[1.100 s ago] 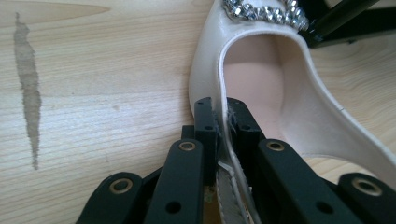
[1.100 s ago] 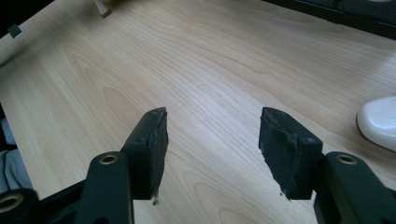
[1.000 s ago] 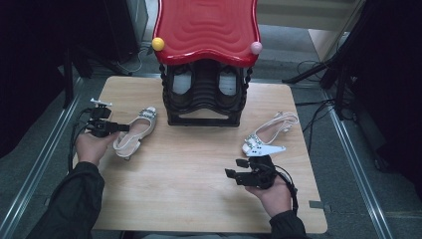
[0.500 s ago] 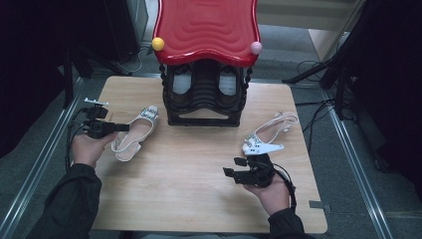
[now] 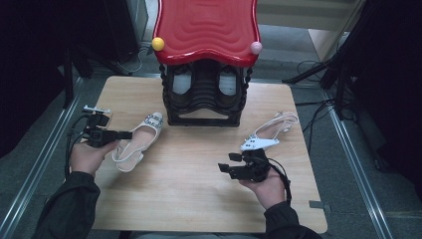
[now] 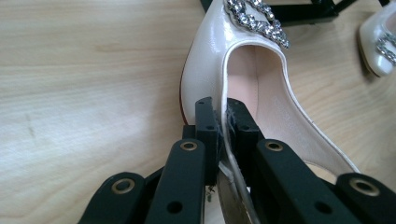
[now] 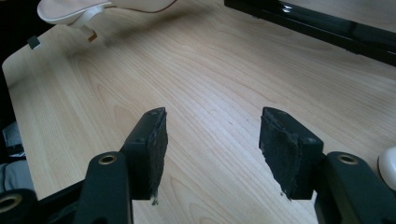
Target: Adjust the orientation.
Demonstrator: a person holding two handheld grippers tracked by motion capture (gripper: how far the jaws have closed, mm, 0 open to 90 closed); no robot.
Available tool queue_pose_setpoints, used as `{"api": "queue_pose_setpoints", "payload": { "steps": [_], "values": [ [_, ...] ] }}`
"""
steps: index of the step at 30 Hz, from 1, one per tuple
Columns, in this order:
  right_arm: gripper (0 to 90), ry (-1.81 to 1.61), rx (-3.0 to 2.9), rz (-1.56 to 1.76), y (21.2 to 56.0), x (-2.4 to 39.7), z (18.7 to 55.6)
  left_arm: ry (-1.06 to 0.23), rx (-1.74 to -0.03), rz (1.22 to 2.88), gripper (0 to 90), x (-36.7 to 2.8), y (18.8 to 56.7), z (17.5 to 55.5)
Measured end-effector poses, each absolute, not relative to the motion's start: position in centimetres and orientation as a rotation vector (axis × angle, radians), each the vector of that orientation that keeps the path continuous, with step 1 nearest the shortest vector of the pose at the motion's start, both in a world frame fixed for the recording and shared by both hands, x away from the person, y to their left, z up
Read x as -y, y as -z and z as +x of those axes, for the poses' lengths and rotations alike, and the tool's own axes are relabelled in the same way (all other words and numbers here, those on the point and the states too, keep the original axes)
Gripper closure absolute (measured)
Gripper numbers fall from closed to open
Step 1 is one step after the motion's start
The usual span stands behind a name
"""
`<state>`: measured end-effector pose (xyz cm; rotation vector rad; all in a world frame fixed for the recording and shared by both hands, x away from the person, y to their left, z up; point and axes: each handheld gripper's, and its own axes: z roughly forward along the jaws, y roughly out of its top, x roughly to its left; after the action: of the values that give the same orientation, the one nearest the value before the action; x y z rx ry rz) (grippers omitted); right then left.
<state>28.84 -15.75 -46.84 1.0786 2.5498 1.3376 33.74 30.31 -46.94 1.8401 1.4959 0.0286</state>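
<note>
Cream slingback shoe (image 5: 137,142) lay at left centre of the high view, on the wooden table (image 5: 199,199), long axis diagonal: jewelled toe toward the upper right, pointing at the black shoe rack (image 5: 201,102) under its red top (image 5: 206,27); heel toward the lower left, beside my hand. My left gripper (image 5: 122,135) came in from the frame's left, jaws pointing right onto the shoe's side. In the left gripper view the jaws were closed on the shoe's thin upper edge (image 6: 225,135), one pad outside, one inside the opening; buckle (image 6: 256,18) ahead at the top of that frame. So the left hand was the near one and had the shoe; the rack lay up and right along the shoe's own axis.

Right gripper (image 5: 225,168) sat at lower right of centre, jaws spread wide with nothing between them, bare table (image 7: 210,93) below. The second shoe (image 5: 271,134) lay just up and right of it, untouched.
</note>
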Motion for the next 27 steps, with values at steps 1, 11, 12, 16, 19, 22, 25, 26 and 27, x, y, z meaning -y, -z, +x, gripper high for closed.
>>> {"api": "queue_pose_setpoints", "payload": {
  "steps": [1,11,12,16,19,22,25,26,27],
  "values": [
    [42.9,-1.340,-2.550,1.076,46.8,15.7,28.9,-0.024,-1.491,1.844,86.0,-30.0,46.9,33.5],
    [41.2,-1.338,-2.544,1.069,46.8,15.2,29.5,0.016,-1.425,1.868,86.0,-27.7,46.3,31.8],
    [41.0,-1.337,-2.546,1.068,46.8,15.2,29.5,0.019,-1.416,1.874,86.0,-27.4,46.3,31.8],
    [40.7,-1.335,-2.545,1.065,46.8,15.2,29.5,0.038,-1.376,1.910,86.0,-26.1,46.3,31.8],
    [40.9,-1.343,-2.543,1.063,46.7,15.4,29.5,0.052,-1.351,1.925,86.0,-25.2,46.3,32.0],
    [41.3,-1.346,-2.540,1.060,46.7,15.5,29.3,0.067,-1.333,1.937,86.0,-24.1,46.4,32.1],
    [41.2,-1.344,-2.535,1.068,46.7,15.7,29.2,0.095,-1.306,1.952,85.9,-22.9,46.7,32.3],
    [41.2,-1.340,-2.535,1.076,46.7,15.8,29.1,0.106,-1.296,1.958,85.9,-22.4,46.8,32.4],
    [41.2,-1.338,-2.534,1.078,46.7,15.9,29.1,0.106,-1.288,1.969,85.9,-22.2,46.8,32.5]
  ]
}}
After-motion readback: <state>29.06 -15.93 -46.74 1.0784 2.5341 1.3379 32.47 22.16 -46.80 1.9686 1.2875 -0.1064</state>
